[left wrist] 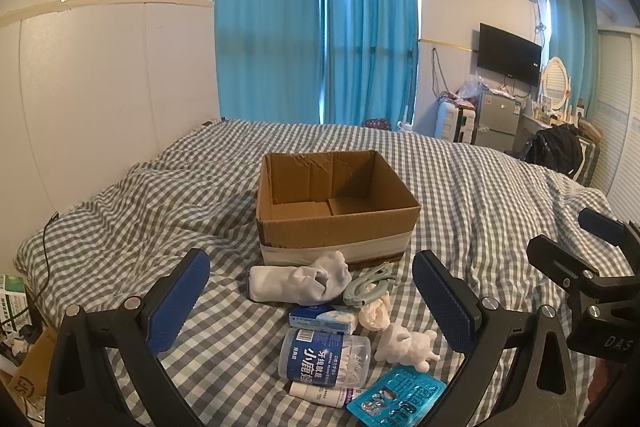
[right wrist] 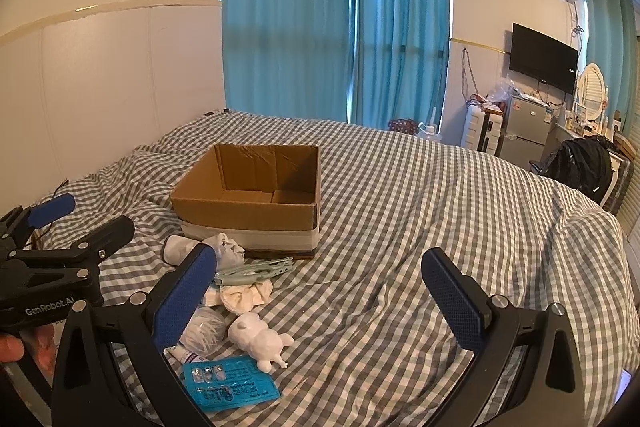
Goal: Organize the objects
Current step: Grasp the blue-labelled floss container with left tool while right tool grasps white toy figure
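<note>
With both the left gripper [left wrist: 310, 301] and the right gripper [right wrist: 320, 297] held wide apart and empty, the soft, light rolled sock [left wrist: 298, 279], lying just before the cardboard box [left wrist: 336, 215], is judged best pinched across its yielding middle.

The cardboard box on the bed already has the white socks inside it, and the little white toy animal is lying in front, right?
Not quite. The cardboard box is empty; the left wrist view shows its bare bottom. The white socks lie on the checked bedding just in front of it. The little white toy animal is indeed lying in front too.
</note>
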`<state>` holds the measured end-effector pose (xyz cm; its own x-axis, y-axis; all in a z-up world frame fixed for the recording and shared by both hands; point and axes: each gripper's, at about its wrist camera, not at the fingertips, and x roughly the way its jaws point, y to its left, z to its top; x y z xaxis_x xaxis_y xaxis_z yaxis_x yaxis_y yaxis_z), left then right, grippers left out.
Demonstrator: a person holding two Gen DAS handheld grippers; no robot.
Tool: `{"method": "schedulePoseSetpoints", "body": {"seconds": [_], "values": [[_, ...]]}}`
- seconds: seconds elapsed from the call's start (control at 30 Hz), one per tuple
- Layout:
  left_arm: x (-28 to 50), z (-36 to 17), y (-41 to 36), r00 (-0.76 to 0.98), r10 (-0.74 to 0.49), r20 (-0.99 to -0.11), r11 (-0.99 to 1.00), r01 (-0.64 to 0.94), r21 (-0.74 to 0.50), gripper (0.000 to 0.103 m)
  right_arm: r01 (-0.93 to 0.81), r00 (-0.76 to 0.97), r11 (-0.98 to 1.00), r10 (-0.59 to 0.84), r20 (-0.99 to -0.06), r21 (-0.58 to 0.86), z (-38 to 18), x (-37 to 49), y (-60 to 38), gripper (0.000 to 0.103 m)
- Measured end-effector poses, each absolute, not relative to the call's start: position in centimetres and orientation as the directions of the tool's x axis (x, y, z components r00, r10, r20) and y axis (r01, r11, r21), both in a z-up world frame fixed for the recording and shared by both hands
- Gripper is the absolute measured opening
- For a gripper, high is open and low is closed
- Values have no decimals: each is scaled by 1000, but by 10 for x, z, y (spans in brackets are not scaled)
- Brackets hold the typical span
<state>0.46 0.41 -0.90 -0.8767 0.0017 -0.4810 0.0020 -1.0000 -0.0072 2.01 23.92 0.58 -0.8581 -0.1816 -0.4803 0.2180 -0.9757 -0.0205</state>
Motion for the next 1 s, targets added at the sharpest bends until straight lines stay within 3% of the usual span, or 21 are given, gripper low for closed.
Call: {"method": "schedulePoseSetpoints", "body": {"seconds": [0.2, 1.0], "values": [[8, -8, 1, -877, 14, -480, -1000, -8, -14, 103, 226, -863, -974, -187, -470, -26, 12, 25, 238, 103], [-25, -130, 11, -667, 76, -741, -994, -107, -6, 103, 222, -778, -974, -148, -610, -46, -42, 4, 230, 103]]}}
